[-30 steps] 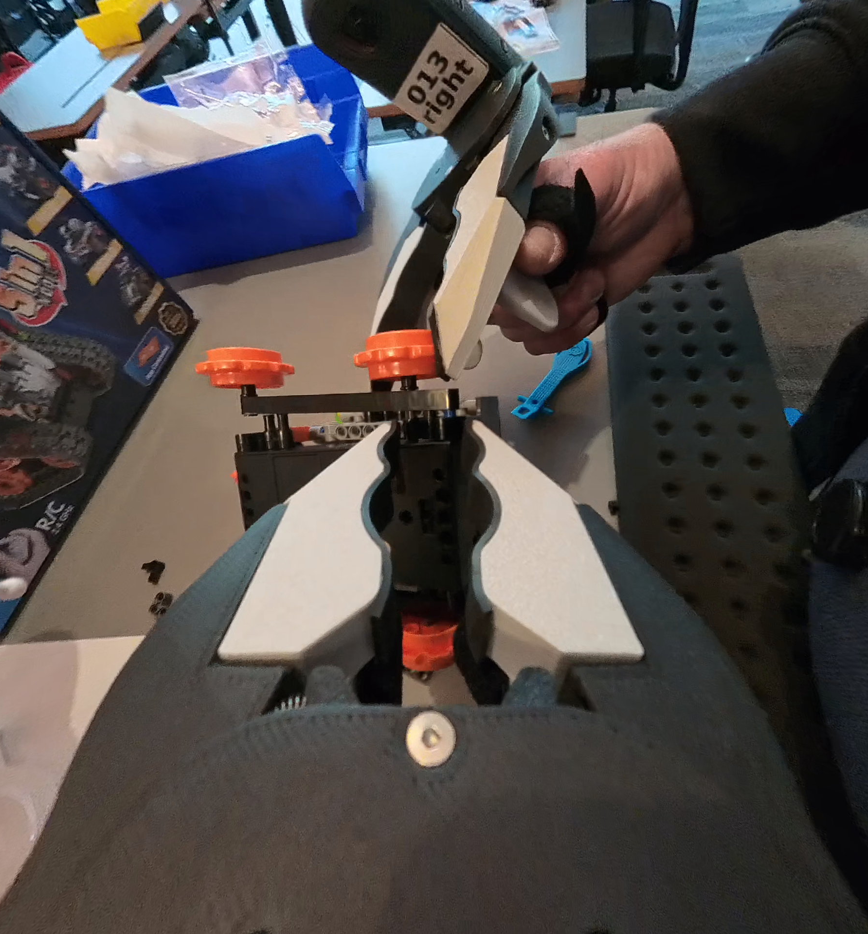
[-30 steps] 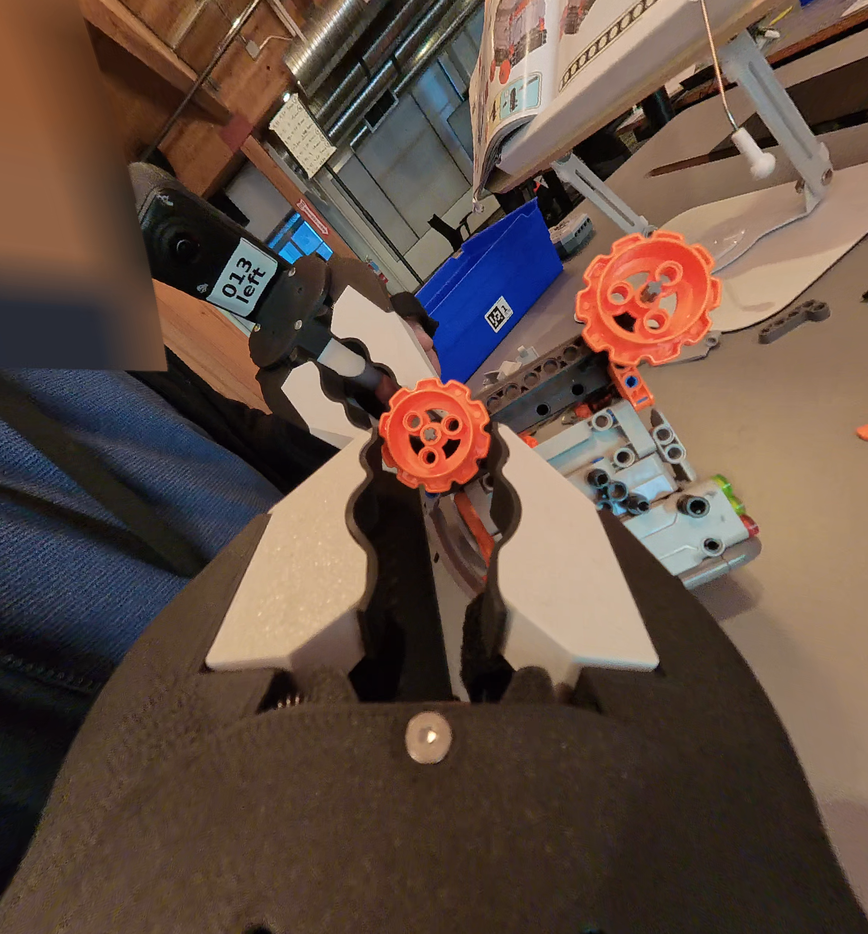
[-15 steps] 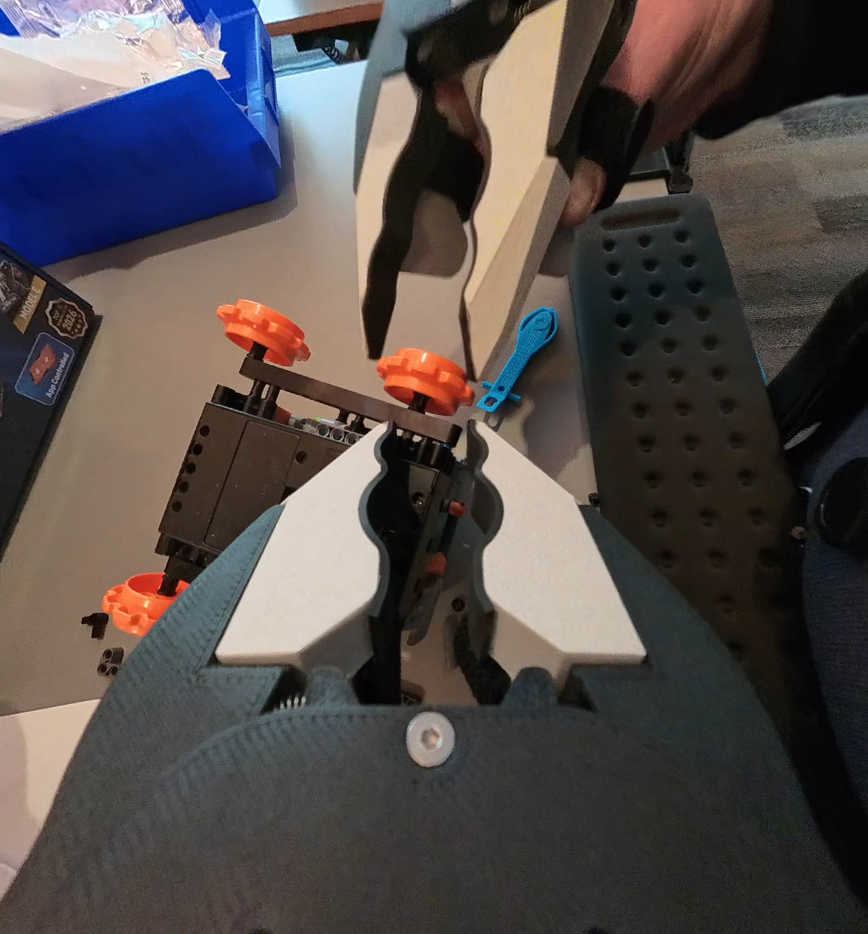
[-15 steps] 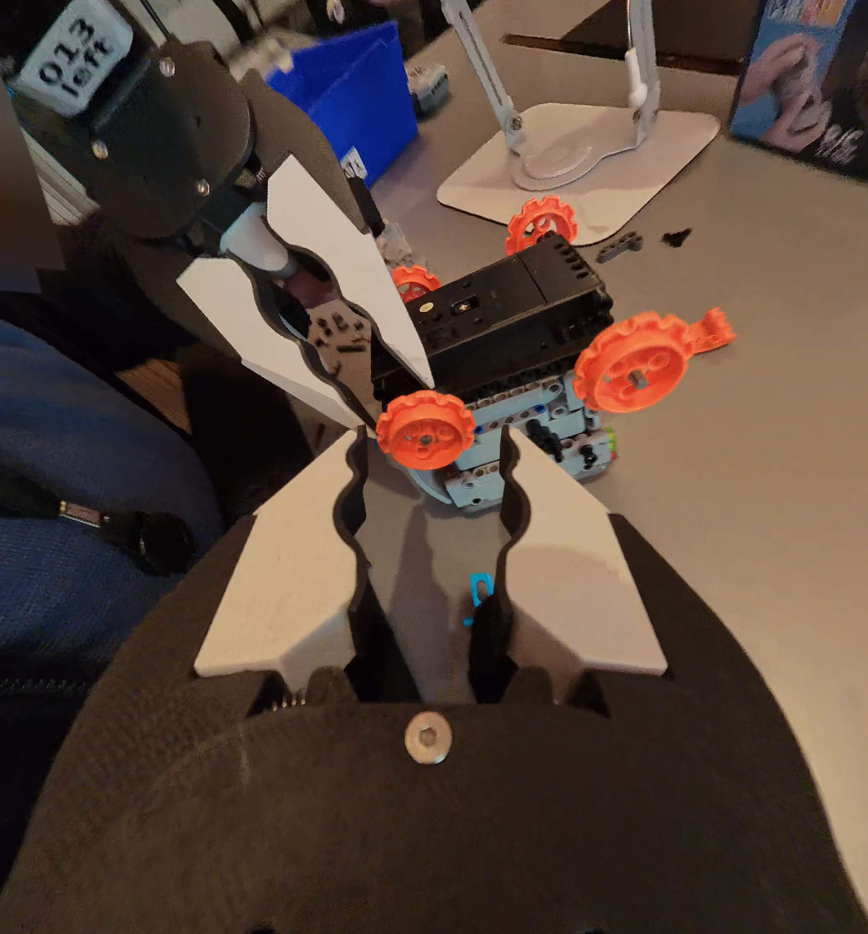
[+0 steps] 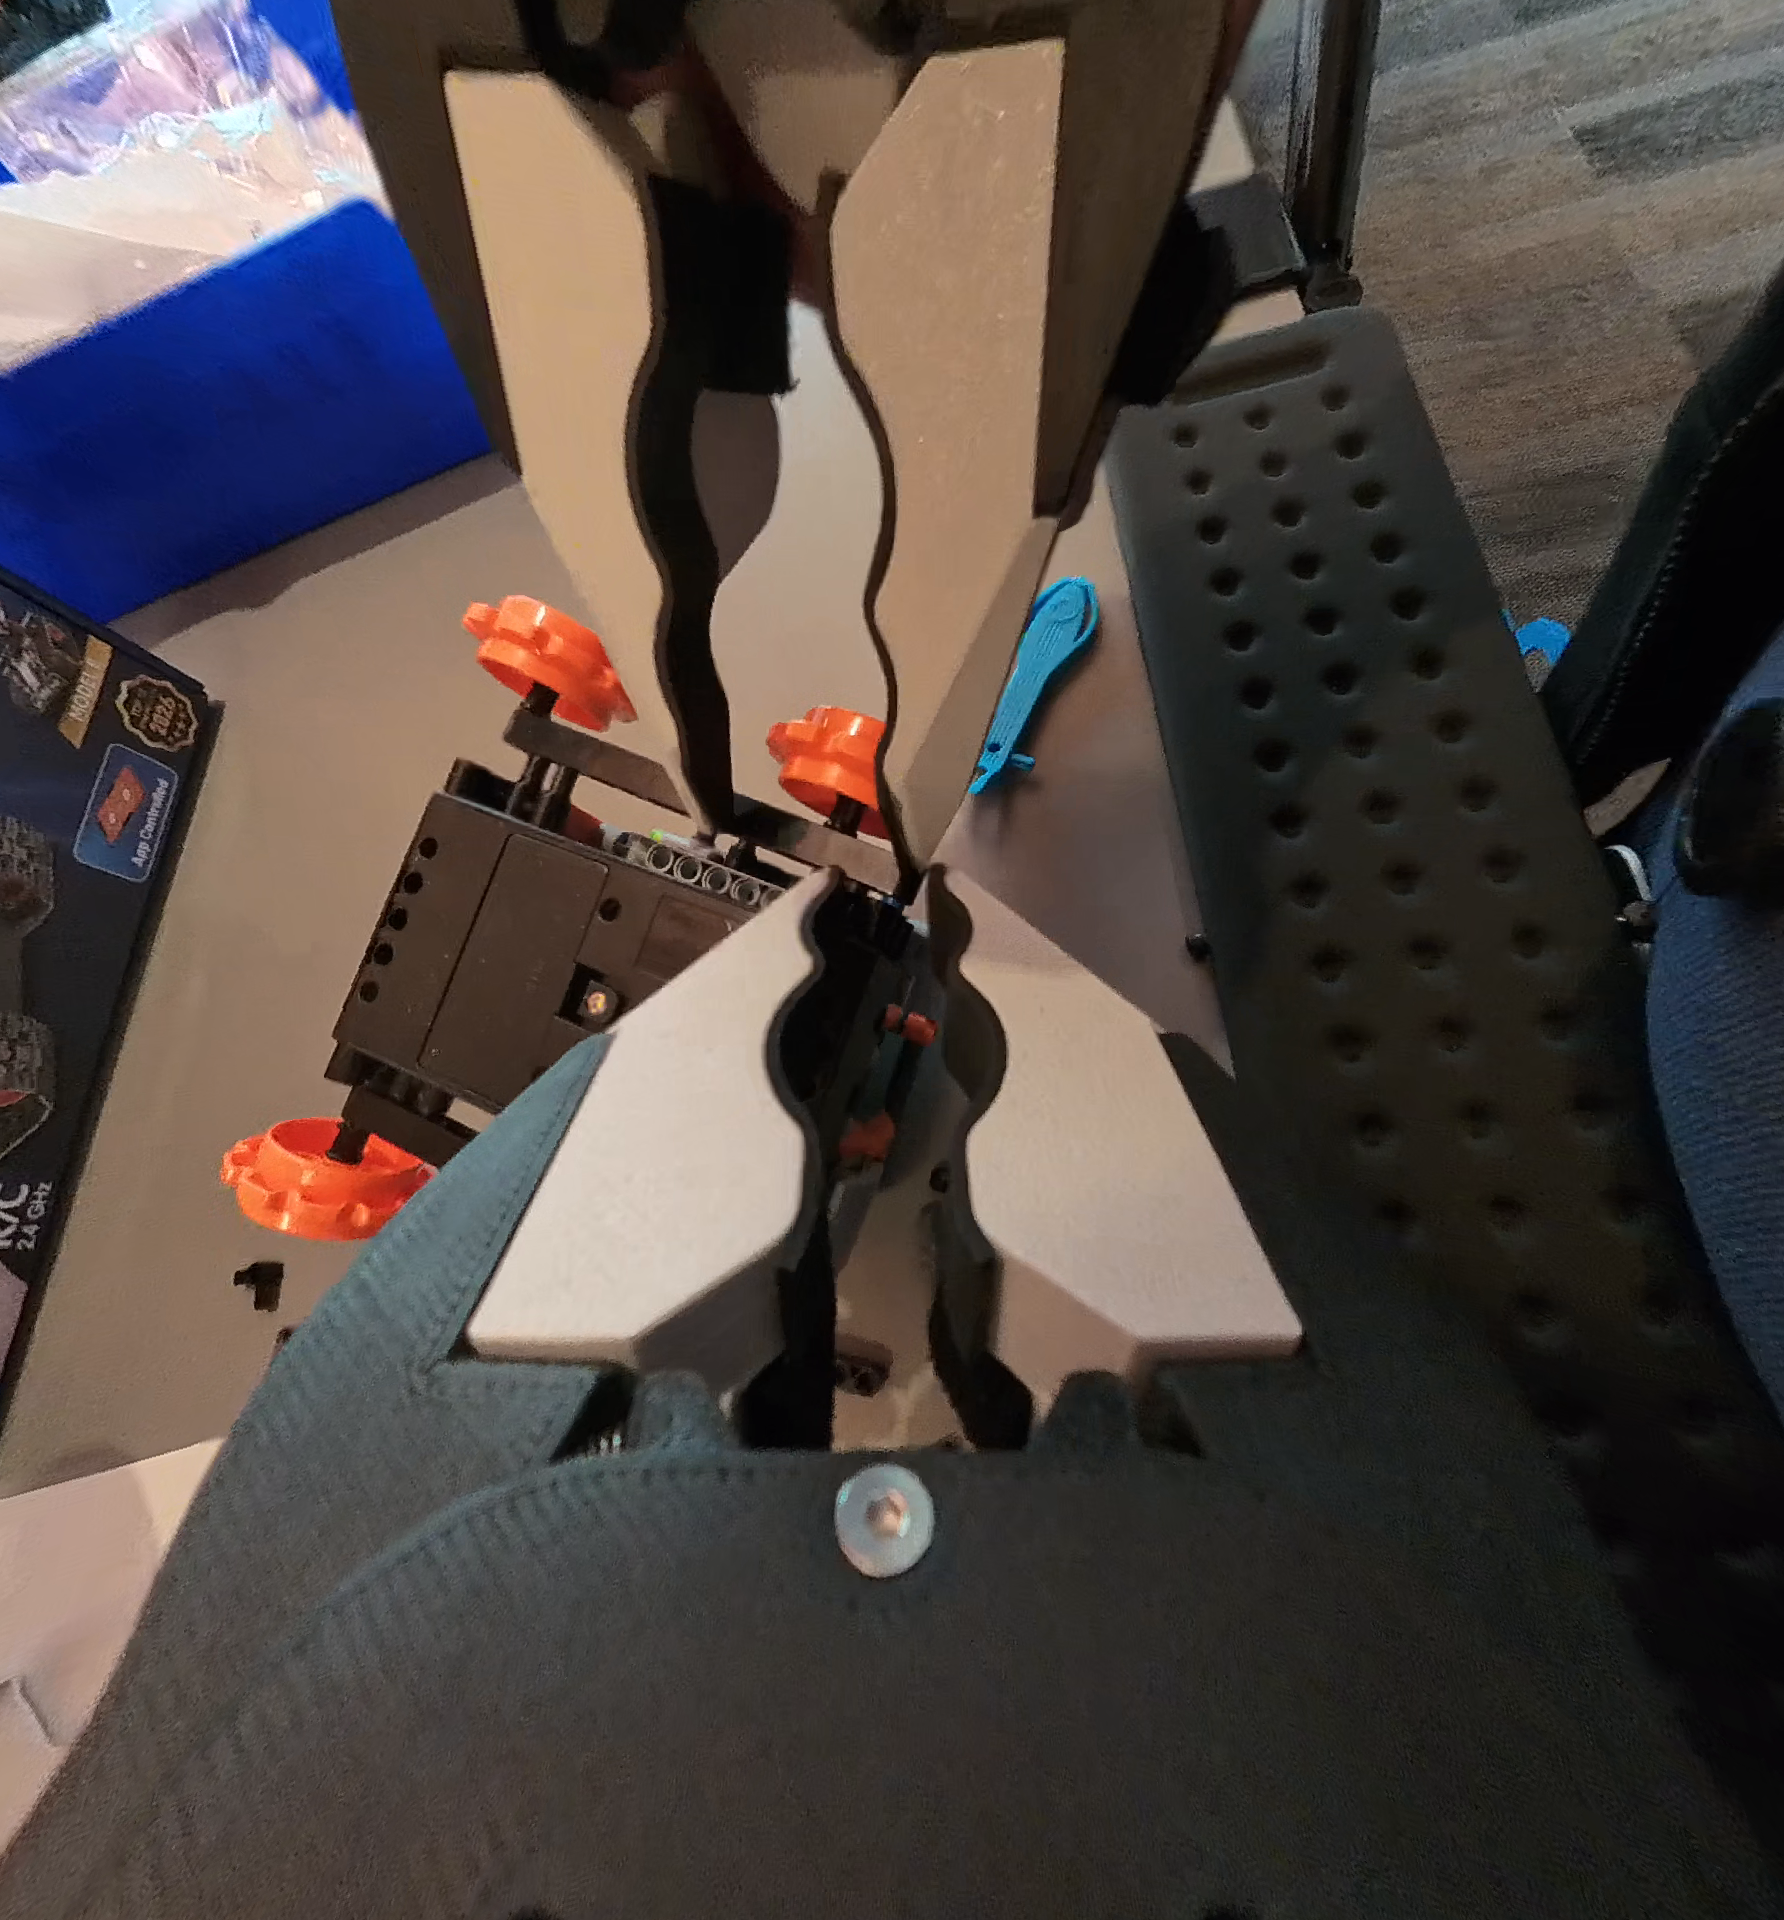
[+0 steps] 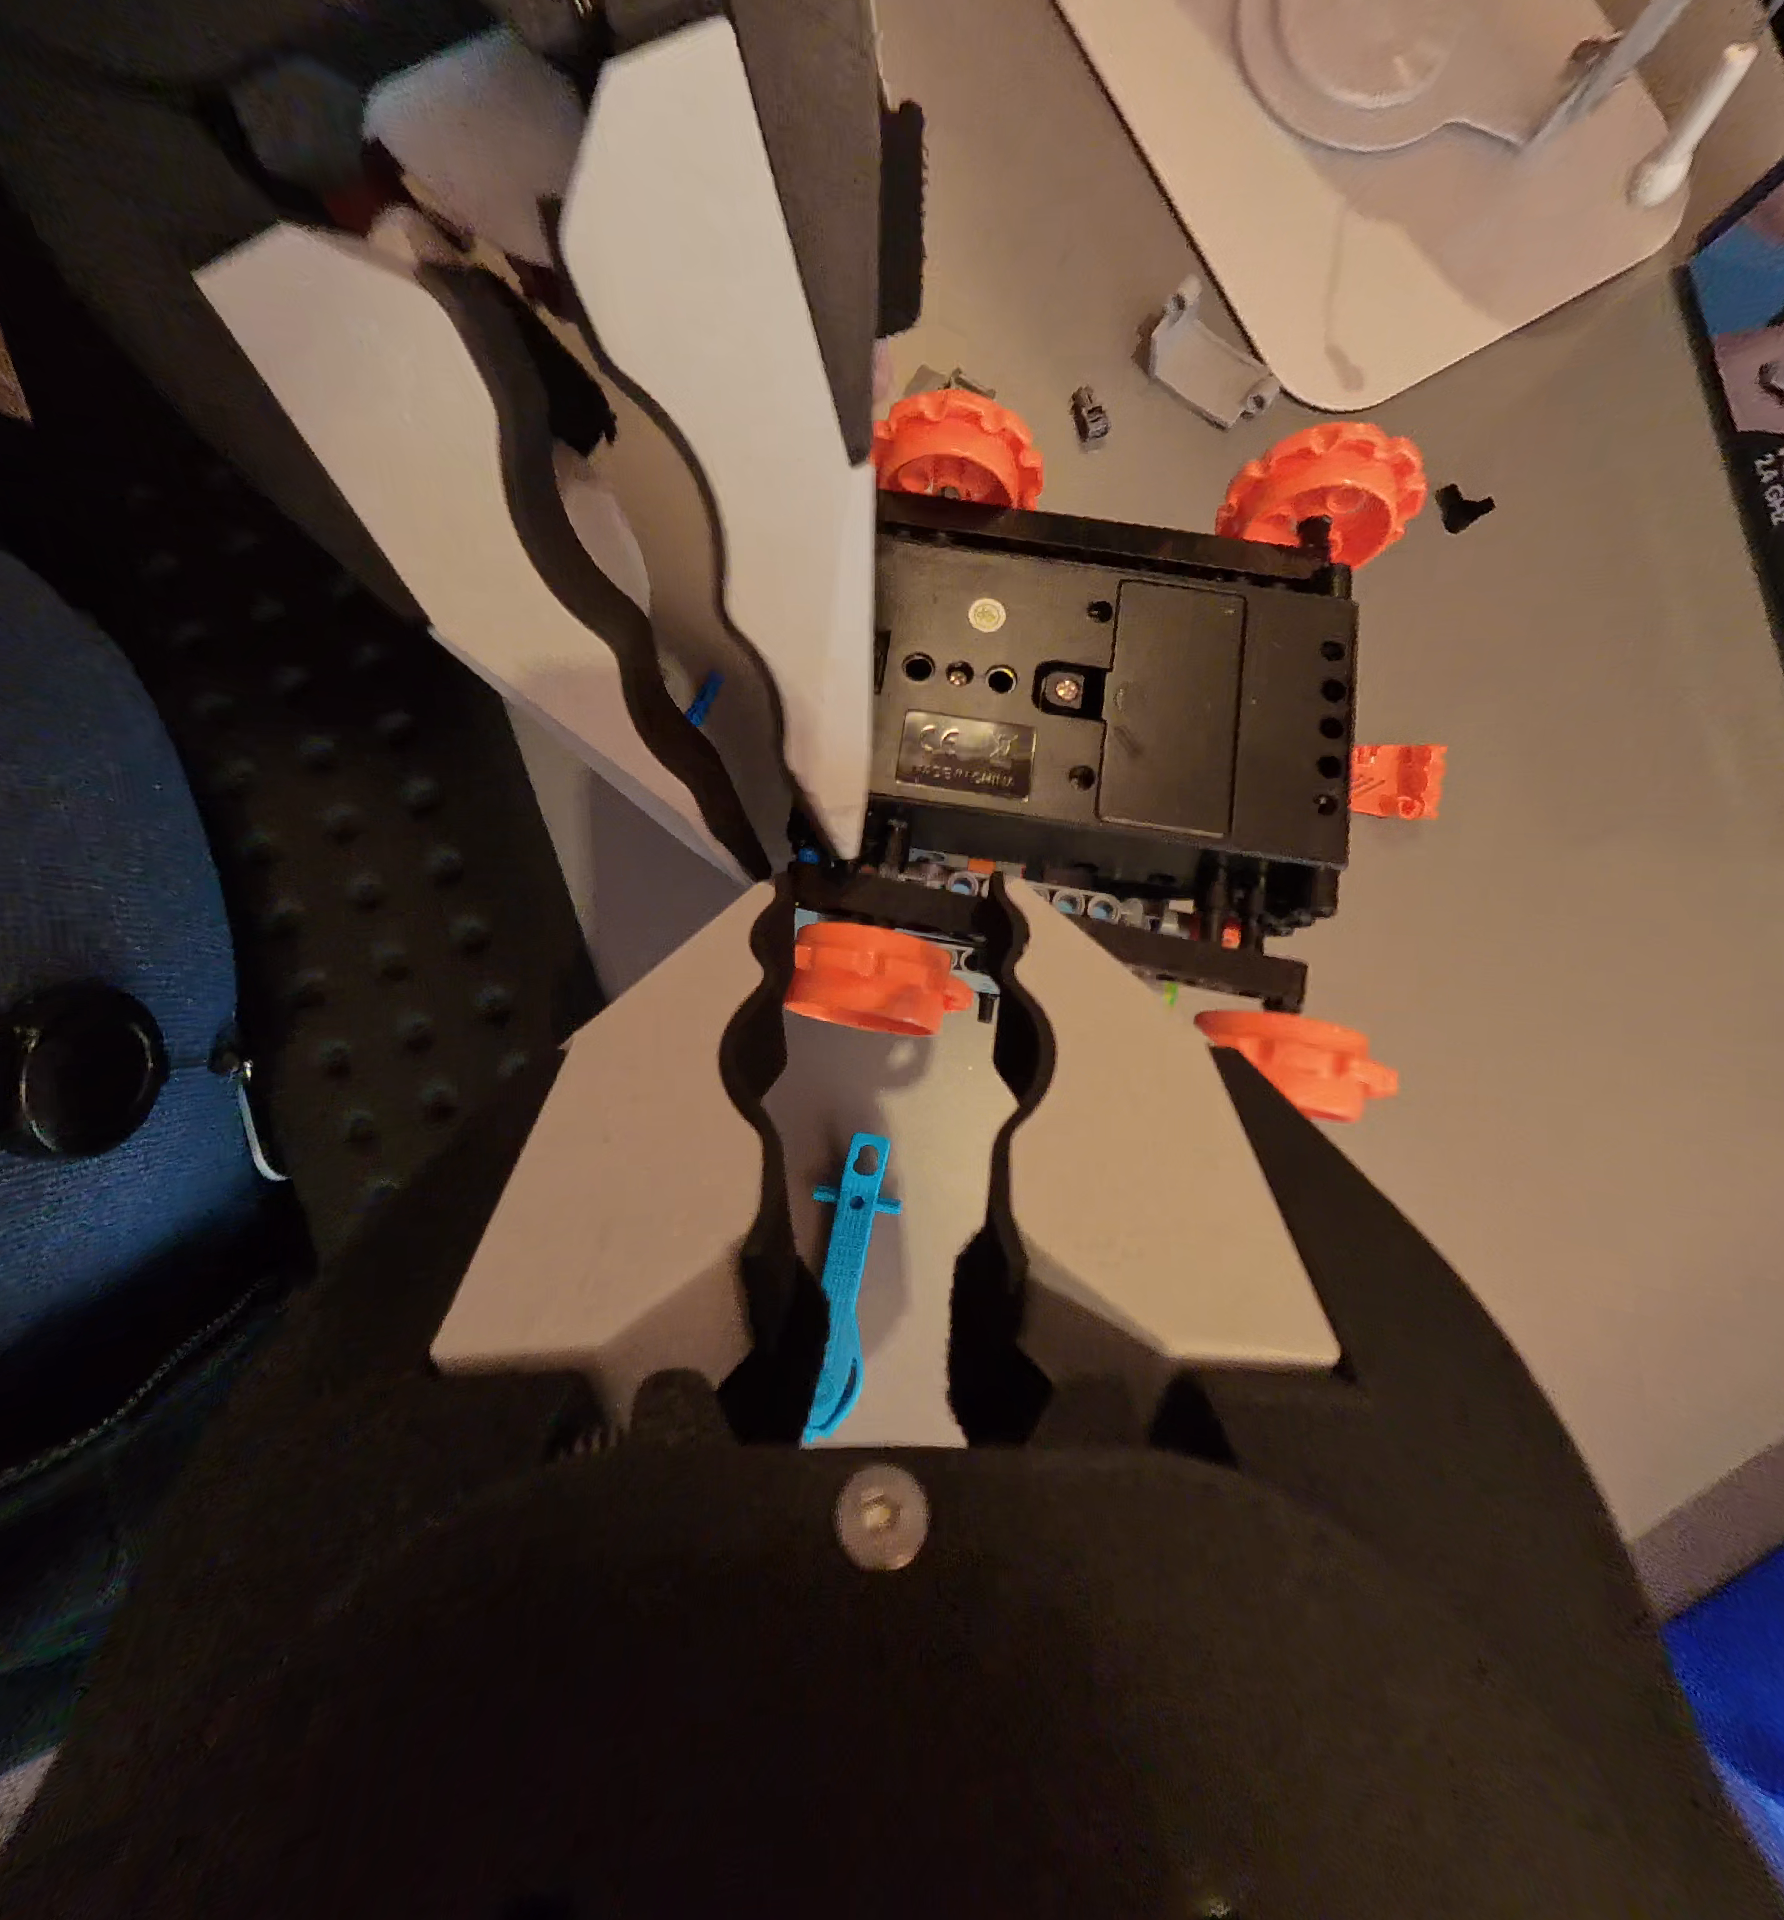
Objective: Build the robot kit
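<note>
Grey tabletop point(image 6: 1490, 1299) carries a black brick-built vehicle chassis with orange toothed wheels point(image 6: 1106, 707), lying underside up, probably so its axles stay reachable. Left gripper point(image 5: 872, 883) is clamped on the chassis's end, seemingly to steady it. Right gripper point(image 6: 893, 894), spread apart, straddles one orange wheel point(image 6: 867, 987) without pinching. Just beside lies a blue plastic tool point(image 6: 846, 1278); a printed box point(image 5: 26, 987) sits farther off.

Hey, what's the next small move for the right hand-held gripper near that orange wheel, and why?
Probably close the right hand-held gripper on the nearest orange wheel. Its jaws stand open with that wheel between them, and the left hand-held gripper clamps the black brick vehicle at the same end, which should brace it.
</note>
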The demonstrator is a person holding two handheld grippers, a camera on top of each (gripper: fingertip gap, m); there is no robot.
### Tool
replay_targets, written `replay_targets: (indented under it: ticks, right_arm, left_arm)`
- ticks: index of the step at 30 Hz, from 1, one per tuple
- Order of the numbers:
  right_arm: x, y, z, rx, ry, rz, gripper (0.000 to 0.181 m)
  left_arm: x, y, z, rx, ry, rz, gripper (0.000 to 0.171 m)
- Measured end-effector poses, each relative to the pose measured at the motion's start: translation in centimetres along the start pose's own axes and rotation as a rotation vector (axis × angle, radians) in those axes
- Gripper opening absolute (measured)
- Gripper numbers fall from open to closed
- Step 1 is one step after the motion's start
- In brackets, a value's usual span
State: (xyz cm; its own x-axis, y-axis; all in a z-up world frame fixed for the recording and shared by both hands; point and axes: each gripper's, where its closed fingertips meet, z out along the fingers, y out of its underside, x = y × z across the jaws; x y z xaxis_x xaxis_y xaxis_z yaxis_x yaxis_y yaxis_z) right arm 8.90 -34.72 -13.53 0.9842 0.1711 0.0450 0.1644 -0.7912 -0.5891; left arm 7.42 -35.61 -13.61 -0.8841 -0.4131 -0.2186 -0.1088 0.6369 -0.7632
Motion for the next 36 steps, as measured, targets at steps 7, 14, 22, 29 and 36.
replay_targets:
  ticks: [7,14,22,29,36]
  right_arm:
    - [-0.5,0.6,0.9,-0.105,-0.113,-0.027,0.029]
    - [-1.0,2.0,1.3,-0.194,-0.228,-0.049,0.026]
    - [-1.3,2.8,0.9,-0.239,-0.374,-0.183,0.025]
    - [-1.1,3.0,0.8,-0.287,-0.412,-0.276,0.025]
    - [-0.9,3.5,0.5,-0.350,-0.458,-0.361,0.023]
  left_arm:
    - [-1.0,0.4,-0.5,0.015,-0.119,0.015,0.031]
    - [-1.7,0.4,0.2,0.054,-0.147,-0.015,0.032]
    - [-1.5,0.4,0.7,0.160,-0.117,0.008,0.032]
    - [-1.6,0.5,0.7,0.188,-0.111,0.028,0.030]
    - [-1.2,0.3,0.9,0.206,-0.088,0.049,0.022]
